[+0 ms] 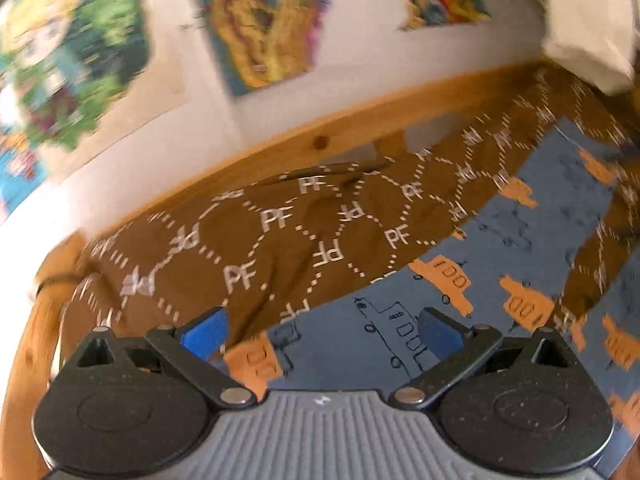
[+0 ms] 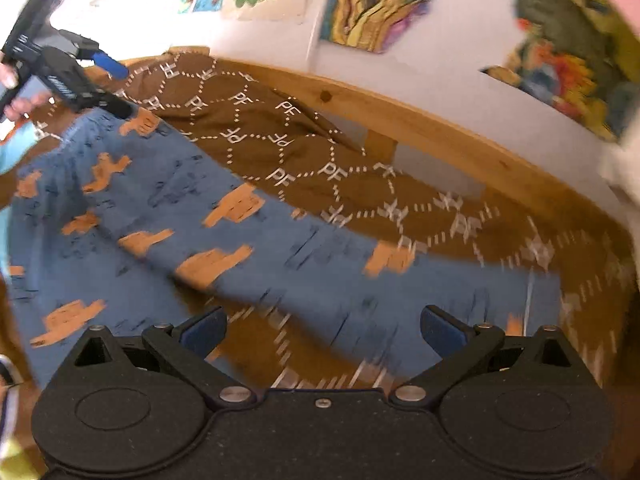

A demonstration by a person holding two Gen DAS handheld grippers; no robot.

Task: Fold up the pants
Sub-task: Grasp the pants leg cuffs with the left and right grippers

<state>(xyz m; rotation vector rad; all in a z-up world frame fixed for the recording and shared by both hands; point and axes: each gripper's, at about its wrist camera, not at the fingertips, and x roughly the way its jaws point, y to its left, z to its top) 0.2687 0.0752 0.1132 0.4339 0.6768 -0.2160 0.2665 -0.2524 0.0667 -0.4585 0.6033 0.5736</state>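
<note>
The blue pants (image 1: 500, 248) with orange truck prints lie spread on a brown bedspread, also in the right wrist view (image 2: 168, 216). My left gripper (image 1: 320, 334) is open and empty, hovering just above one end of the pants. It also shows in the right wrist view (image 2: 116, 88), held by a hand at the far left end of the pants. My right gripper (image 2: 322, 330) is open and empty above the other end, over a pant leg and the bedspread. Both views are blurred by motion.
The brown bedspread (image 1: 240, 240) with a white "PF" hexagon pattern covers the bed. A wooden bed rail (image 2: 420, 120) runs along the far side by a white wall with colourful pictures (image 1: 264, 20). A white pillow (image 1: 584, 52) sits at the far right.
</note>
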